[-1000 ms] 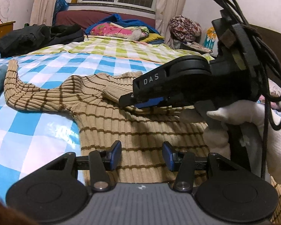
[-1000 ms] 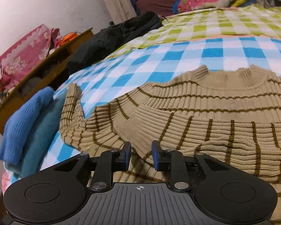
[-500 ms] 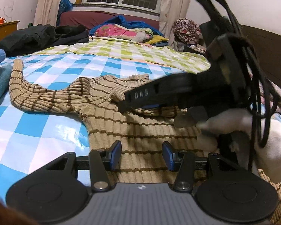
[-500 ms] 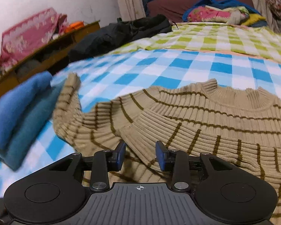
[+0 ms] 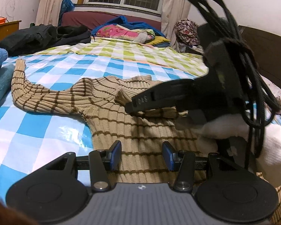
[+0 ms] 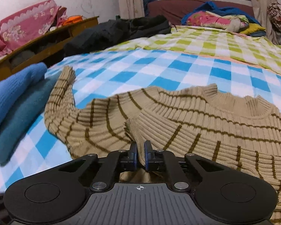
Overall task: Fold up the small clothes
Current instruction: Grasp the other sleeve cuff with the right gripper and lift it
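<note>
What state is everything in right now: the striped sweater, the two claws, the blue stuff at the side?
Striped sweater: flat, one sleeve folded across, other outstretched.
Right claw: just closed, pinching the sleeve cuff.
Left claw: open, empty.
Blue clothes: folded, stacked.

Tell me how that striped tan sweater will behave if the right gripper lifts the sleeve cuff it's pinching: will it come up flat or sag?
Likely sag: the sweater is soft ribbed knit, already bunched where the right gripper, whose jaws have just been closing, pinches the cuff. Probably only the sleeve rises first; the body lies spread over the checked sheet. The ribbing should resist slipping.
</note>
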### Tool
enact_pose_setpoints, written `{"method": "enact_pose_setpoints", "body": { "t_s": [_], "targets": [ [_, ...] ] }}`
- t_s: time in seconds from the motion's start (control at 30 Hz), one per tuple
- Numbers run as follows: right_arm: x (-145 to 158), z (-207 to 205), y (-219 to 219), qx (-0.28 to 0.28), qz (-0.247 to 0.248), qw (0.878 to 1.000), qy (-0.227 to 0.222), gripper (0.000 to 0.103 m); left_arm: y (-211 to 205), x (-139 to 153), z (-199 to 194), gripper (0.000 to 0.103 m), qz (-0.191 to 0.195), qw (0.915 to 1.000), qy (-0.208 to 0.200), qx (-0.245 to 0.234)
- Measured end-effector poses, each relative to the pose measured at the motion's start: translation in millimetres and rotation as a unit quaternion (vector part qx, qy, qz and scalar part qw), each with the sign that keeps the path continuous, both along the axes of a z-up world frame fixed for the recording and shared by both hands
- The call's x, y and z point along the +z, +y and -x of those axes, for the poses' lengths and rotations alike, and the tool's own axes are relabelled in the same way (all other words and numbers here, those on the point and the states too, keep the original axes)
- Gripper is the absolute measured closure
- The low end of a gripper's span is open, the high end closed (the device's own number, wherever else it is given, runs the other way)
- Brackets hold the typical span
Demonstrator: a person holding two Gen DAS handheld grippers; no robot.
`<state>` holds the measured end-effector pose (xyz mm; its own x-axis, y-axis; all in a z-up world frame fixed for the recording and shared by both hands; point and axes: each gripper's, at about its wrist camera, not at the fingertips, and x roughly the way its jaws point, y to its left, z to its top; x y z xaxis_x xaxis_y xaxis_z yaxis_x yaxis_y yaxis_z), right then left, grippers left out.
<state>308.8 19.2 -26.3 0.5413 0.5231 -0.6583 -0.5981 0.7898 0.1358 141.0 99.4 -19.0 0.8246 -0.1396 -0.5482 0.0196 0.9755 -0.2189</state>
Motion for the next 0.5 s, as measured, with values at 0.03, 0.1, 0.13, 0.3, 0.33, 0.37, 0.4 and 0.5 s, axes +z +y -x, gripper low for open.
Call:
{"method": "enact_pose_setpoints", "body": {
  "t_s": [0.03,0.1,0.13,0.3,0.33,0.37,0.4,0.5],
  "targets": [
    [0.4,0.7,-0.8,0.003,-0.002,1.000,0.001,0.089,1.3,1.1,0.3,0.051,0.000,1.0000,-0.002,0.002],
    [2.7,1.5,-2.1,0.005,-0.007,1.000,0.005,0.088,5.1,3.7,0.1,0.051,0.001,1.0000,-0.006,0.008],
    [4.0,2.2,-2.8,0.005,-0.009,1.000,0.006,0.088,7.5,5.3,0.2,0.051,0.000,0.9999,-0.009,0.012],
    [7.6,3.6,-7.2,0.012,-0.027,0.999,0.016,0.081,26.4,14.1,-2.2,0.050,-0.002,0.9986,-0.024,0.047],
    [5.5,2.9,-5.7,0.016,-0.020,0.999,0.022,0.077,30.8,15.2,-3.9,0.050,0.000,0.9982,-0.025,0.055],
    [4.3,3.2,-4.0,0.020,-0.013,0.999,0.023,0.077,37.7,16.7,-5.7,0.050,0.005,0.9975,-0.026,0.066],
    [5.2,4.2,-2.1,0.023,-0.007,1.000,0.019,0.077,43.3,17.1,-7.8,0.050,0.008,0.9969,-0.024,0.075],
    [15.4,4.6,3.2,0.029,-0.006,0.999,0.017,0.074,64.4,16.2,-16.6,0.050,0.026,0.9937,-0.019,0.108]
  ]
}}
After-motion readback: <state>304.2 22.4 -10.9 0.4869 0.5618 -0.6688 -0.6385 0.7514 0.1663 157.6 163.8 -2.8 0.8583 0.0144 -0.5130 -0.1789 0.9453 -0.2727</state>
